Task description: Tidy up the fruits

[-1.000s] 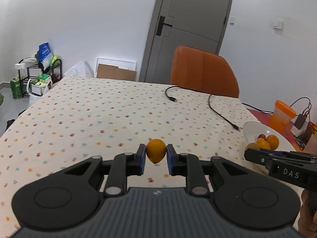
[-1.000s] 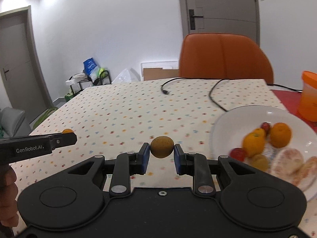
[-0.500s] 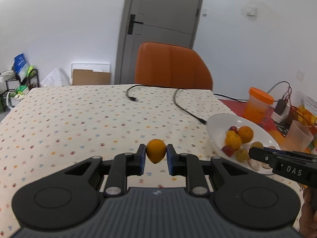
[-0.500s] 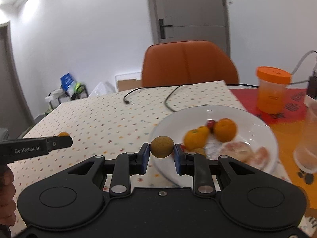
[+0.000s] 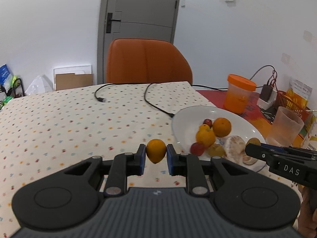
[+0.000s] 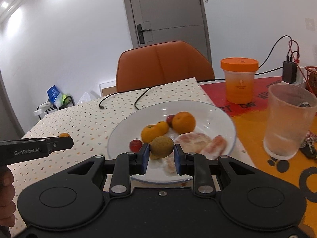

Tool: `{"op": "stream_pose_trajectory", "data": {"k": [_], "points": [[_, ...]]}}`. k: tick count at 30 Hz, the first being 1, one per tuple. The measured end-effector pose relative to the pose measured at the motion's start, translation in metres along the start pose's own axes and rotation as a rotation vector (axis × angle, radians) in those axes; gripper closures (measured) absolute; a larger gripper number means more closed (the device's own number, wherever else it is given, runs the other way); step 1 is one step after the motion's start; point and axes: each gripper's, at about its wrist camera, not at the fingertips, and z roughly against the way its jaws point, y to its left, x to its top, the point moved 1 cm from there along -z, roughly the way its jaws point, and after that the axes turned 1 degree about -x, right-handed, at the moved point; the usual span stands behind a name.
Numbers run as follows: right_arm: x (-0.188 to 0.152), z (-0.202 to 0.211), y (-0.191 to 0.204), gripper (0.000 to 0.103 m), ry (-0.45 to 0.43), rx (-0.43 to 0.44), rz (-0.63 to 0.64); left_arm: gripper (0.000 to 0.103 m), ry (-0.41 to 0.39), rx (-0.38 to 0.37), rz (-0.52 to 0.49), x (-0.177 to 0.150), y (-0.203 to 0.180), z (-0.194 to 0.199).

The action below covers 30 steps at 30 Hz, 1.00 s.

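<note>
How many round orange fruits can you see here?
4: three on the white plate, a big orange and two smaller ones; one in the left gripper. Others may be hidden.

The brown fruit [image 6: 161, 146] hides part of the white plate [image 6: 218, 117], and the picture's edge crops the red basket [image 6: 311, 75].

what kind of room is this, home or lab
Most likely a home dining area: a table under a dotted tablecloth, an orange chair pulled up to it, and a white plate of fruit beside a plastic cup. The grey door looks domestic too.
</note>
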Motion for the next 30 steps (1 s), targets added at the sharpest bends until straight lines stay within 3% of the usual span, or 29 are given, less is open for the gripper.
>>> {"op": "stream_pose_trajectory", "data": {"k": [16,30], "points": [[0.003,-0.003,-0.026,0.078,-0.016,-0.001,-0.031,0.082,0.011,-0.069,-0.052,0.010,-0.038,-0.024],[0.005,-0.011,-0.028,0.078,-0.006,-0.013,-0.031,0.078,0.037,-0.030,-0.007,0.005,-0.015,-0.020]]}}
